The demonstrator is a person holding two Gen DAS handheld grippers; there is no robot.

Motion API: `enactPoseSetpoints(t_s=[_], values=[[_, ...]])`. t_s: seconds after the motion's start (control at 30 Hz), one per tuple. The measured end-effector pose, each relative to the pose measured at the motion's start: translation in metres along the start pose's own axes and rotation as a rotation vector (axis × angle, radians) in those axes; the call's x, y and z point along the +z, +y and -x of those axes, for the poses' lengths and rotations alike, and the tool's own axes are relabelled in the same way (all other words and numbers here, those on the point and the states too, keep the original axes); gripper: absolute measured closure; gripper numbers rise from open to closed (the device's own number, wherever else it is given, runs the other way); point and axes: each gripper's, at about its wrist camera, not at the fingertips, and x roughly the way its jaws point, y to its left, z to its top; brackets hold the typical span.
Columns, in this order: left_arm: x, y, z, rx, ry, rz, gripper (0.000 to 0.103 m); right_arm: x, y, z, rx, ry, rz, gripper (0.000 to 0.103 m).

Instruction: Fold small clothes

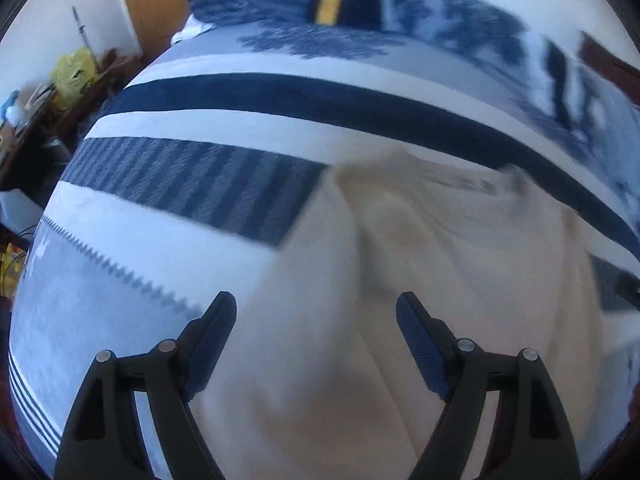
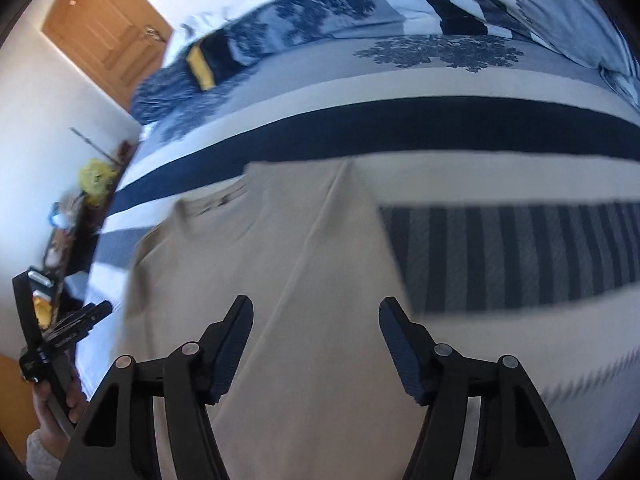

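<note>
I see a soft, creased beige shirt lying on the striped bed cover, filling mid-frame. My left gripper and right gripper angle down over it, ribbed fingers apart, nothing clamped.

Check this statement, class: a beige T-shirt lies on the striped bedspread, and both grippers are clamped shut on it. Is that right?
Not quite. The beige T-shirt does lie on the striped bedspread, but the left gripper and right gripper are open above it, as each wrist view shows.
</note>
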Motion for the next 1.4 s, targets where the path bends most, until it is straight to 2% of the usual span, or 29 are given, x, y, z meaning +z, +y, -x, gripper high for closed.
enactPoseSetpoints(t_s=[0.03, 0.13, 0.17, 0.27, 0.3, 0.33, 0.37, 0.4, 0.43, 0.47, 0.57, 0.6, 0.63, 0.67, 0.7, 0.83, 0.97, 1.07, 1.13, 1.27, 1.4], values=[[0.011, -0.002, -0.013, 0.037, 0.003, -0.025, 0.022, 0.017, -0.005, -0.013, -0.012, 0.007, -0.01, 0.033], [0.03, -0.007, -0.04, 0.08, 0.021, -0.074, 0.022, 0.048, -0.014, -0.041, -0.05, 0.022, -0.026, 0.033], [0.035, -0.005, -0.047, 0.086, 0.028, -0.072, 0.022, 0.059, -0.016, -0.053, -0.055, 0.036, -0.023, 0.033], [0.047, 0.0, -0.062, 0.07, 0.043, -0.066, 0.032, 0.08, -0.021, -0.082, -0.069, 0.056, -0.031, 0.034], [0.05, 0.0, -0.066, 0.08, 0.045, -0.074, 0.041, 0.084, -0.022, -0.09, -0.068, 0.06, -0.038, 0.034], [0.053, 0.0, -0.072, 0.105, 0.051, -0.086, 0.065, 0.087, -0.023, -0.097, -0.058, 0.064, -0.044, 0.04], [0.055, 0.001, -0.079, 0.108, 0.075, -0.095, 0.075, 0.087, -0.021, -0.103, -0.046, 0.063, -0.038, 0.055], [0.055, 0.004, -0.081, 0.082, 0.083, -0.077, 0.083, 0.087, -0.018, -0.106, -0.059, 0.057, -0.025, 0.064], [0.055, 0.006, -0.081, 0.063, 0.079, -0.047, 0.084, 0.086, -0.013, -0.105, -0.101, 0.039, 0.0, 0.08], [0.058, 0.005, -0.082, 0.069, 0.079, -0.043, 0.084, 0.084, -0.009, -0.106, -0.152, 0.023, 0.027, 0.082], [0.061, 0.001, -0.086, 0.085, 0.076, -0.051, 0.086, 0.083, -0.009, -0.107, -0.162, 0.016, 0.021, 0.082], [0.065, -0.002, -0.088, 0.076, 0.08, -0.062, 0.098, 0.084, -0.01, -0.108, -0.163, 0.021, 0.014, 0.084], [0.07, -0.006, -0.09, 0.067, 0.089, -0.076, 0.099, 0.085, -0.008, -0.108, -0.177, 0.023, 0.024, 0.091], [0.073, -0.007, -0.081, 0.083, 0.072, -0.085, 0.099, 0.086, -0.005, -0.108, -0.204, 0.038, 0.048, 0.096], [0.077, -0.006, -0.073, 0.078, 0.048, -0.08, 0.099, 0.088, -0.003, -0.105, -0.21, 0.042, 0.056, 0.097], [0.07, 0.012, -0.012, 0.014, -0.069, -0.023, 0.099, 0.081, 0.002, -0.048, -0.179, -0.06, 0.057, 0.098], [0.027, 0.03, 0.077, -0.058, -0.184, -0.02, 0.099, 0.044, 0.011, 0.026, -0.148, -0.153, 0.101, 0.098], [-0.033, 0.049, 0.14, -0.112, -0.225, 0.007, 0.099, -0.004, 0.009, 0.088, -0.088, -0.203, 0.092, 0.098], [-0.074, 0.053, 0.171, -0.114, -0.24, -0.007, 0.099, -0.04, 0.012, 0.124, -0.063, -0.221, 0.089, 0.098], [-0.167, 0.068, 0.199, -0.124, -0.207, 0.011, 0.099, -0.128, 0.023, 0.18, -0.045, -0.232, 0.098, 0.098], [-0.251, 0.074, 0.173, -0.135, -0.091, 0.075, 0.099, -0.218, 0.018, 0.188, -0.099, -0.212, 0.091, 0.098]])
